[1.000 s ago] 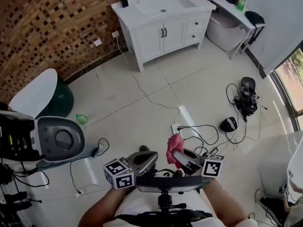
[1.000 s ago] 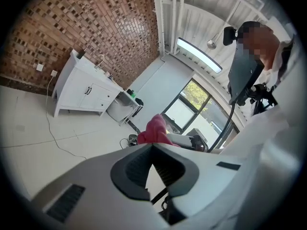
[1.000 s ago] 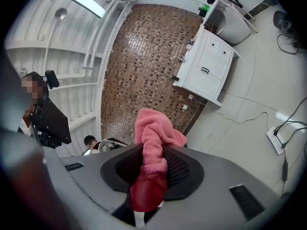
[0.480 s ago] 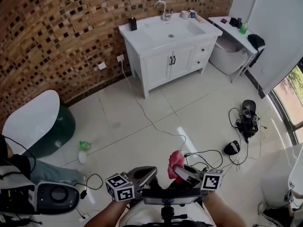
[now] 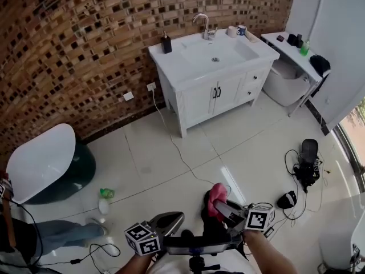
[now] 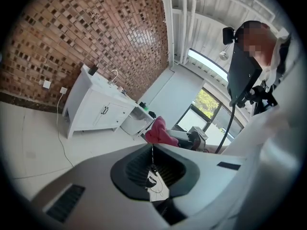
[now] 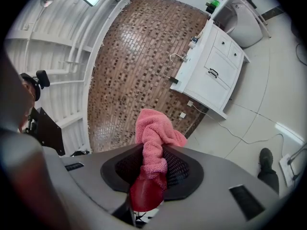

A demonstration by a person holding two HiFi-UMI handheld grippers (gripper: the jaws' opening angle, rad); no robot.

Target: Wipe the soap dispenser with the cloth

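Note:
A dark soap dispenser (image 5: 166, 43) stands on the left back corner of the white vanity (image 5: 194, 96), far ahead against the brick wall; it shows small in the left gripper view (image 6: 92, 70) and the right gripper view (image 7: 173, 80). My right gripper (image 5: 219, 205) is shut on a pink cloth (image 5: 216, 197), which bunches out above its jaws (image 7: 152, 145). My left gripper (image 5: 178, 216) is shut with nothing between its fingers (image 6: 152, 150). Both grippers are held low in front of me, well short of the vanity.
A faucet (image 5: 203, 25) and cups (image 5: 236, 31) sit on the vanity top. A white side table (image 5: 296, 55) stands to its right. Cables and dark gear (image 5: 305, 164) lie on the tiled floor at right. At left are a white chair (image 5: 40, 161) and a green bottle (image 5: 106, 193).
The vanity and soap dispenser have come nearer and lower in the head view as I moved towards them. The grey vacuum-like unit at left has dropped out of view. Both grippers kept their grip state.

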